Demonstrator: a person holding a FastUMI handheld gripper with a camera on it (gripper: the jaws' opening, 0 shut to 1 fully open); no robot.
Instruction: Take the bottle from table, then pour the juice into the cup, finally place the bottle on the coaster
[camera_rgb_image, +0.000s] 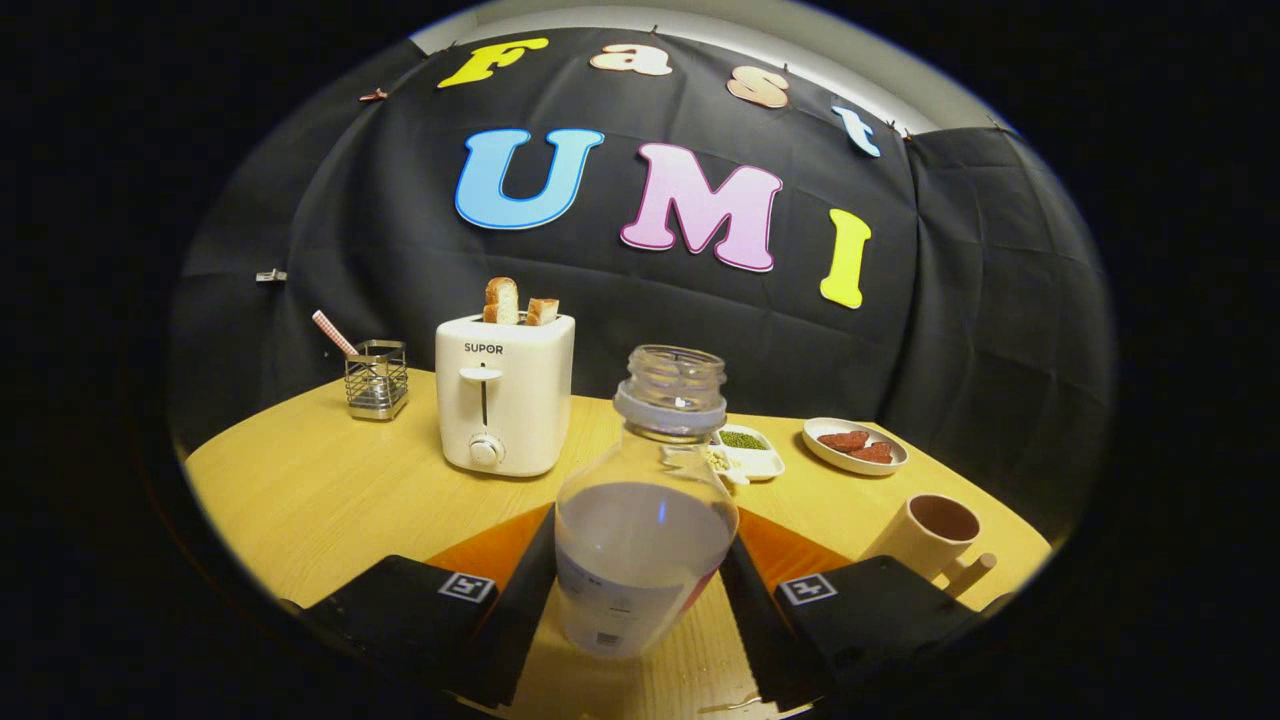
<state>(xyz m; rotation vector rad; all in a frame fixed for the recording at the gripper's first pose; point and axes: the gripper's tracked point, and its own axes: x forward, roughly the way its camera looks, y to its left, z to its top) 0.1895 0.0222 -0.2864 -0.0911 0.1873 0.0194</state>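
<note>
A clear, uncapped bottle (655, 455) half full of whitish juice stands upright between my fingers. My gripper (640, 545) is shut on the bottle, with both fingers pressing its lower body from either side. An orange coaster (495, 548) lies on the wooden table (320, 490) just behind the bottle, showing on both sides of it. I cannot tell whether the bottle's base touches the table. A beige cup (935, 535) with a handle stands to the right, just beyond my right finger, and its dark inside shows.
A white toaster (503, 395) with two bread slices stands beyond the left finger. Farther left is a wire holder (377, 378) with a straw. Behind the bottle are a small divided dish (748, 452) of beans and a white plate (855, 447) of red pieces.
</note>
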